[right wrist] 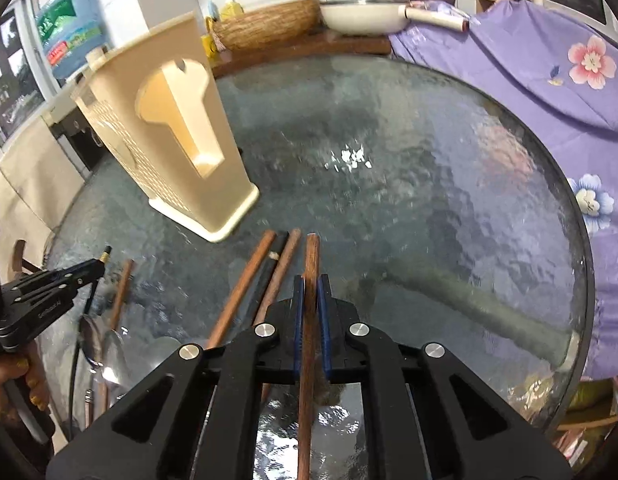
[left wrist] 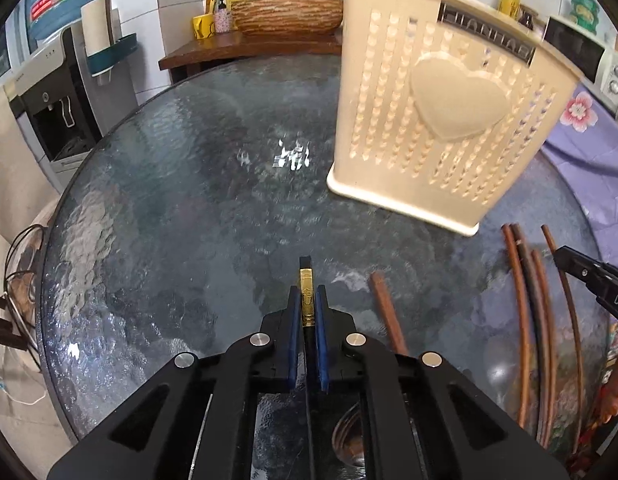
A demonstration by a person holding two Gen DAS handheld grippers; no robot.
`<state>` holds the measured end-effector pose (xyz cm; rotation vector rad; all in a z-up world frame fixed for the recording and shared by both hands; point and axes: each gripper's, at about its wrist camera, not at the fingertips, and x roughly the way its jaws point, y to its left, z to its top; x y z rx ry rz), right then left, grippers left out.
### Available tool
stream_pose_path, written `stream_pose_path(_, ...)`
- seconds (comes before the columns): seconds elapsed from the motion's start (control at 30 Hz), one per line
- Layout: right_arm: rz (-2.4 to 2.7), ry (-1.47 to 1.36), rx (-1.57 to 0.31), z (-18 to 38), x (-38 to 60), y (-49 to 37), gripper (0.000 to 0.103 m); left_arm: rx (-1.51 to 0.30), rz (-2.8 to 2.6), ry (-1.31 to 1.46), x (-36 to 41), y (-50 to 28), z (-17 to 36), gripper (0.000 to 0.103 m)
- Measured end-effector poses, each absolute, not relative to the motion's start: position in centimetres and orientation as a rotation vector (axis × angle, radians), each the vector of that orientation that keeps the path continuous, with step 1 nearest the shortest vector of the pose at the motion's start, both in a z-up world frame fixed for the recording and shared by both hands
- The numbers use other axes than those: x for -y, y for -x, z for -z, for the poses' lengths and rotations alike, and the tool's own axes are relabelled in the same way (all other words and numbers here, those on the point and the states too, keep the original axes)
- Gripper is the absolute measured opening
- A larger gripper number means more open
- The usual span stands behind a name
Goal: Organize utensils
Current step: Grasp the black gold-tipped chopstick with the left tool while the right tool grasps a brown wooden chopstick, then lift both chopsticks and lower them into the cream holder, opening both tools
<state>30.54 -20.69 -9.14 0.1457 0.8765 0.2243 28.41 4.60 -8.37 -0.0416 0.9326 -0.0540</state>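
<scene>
My left gripper [left wrist: 308, 300] is clamped on one black chopstick with a gold band [left wrist: 306, 280]; my right gripper [right wrist: 311, 288] pinches one brown chopstick [right wrist: 310, 264]. On the glass table [right wrist: 429, 184] I count three loose chopsticks [right wrist: 245, 284] just left of it, a fourth brown chopstick [right wrist: 122, 292] farther left, and one cream utensil holder [right wrist: 181, 136] upright beyond.

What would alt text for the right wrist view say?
The right claw is shut on a brown chopstick over a round glass table. More chopsticks lie to its left, near a cream plastic holder.
</scene>
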Motion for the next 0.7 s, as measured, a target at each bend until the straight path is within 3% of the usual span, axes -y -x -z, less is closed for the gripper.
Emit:
stream_pose_path(0.43,-0.379,-0.16,-0.523,-3.0,21.3,-25.5,0.008,-0.628,0.135,0.097,-5.5,-24.6,-2.4,0.007)
stream_pose_path(0.7,-0.458,-0.151,-0.417,-6.9,21.7,-21.6,0.007,-0.509,0.169,0.088,-4.9,-20.9,-6.5,0.007)
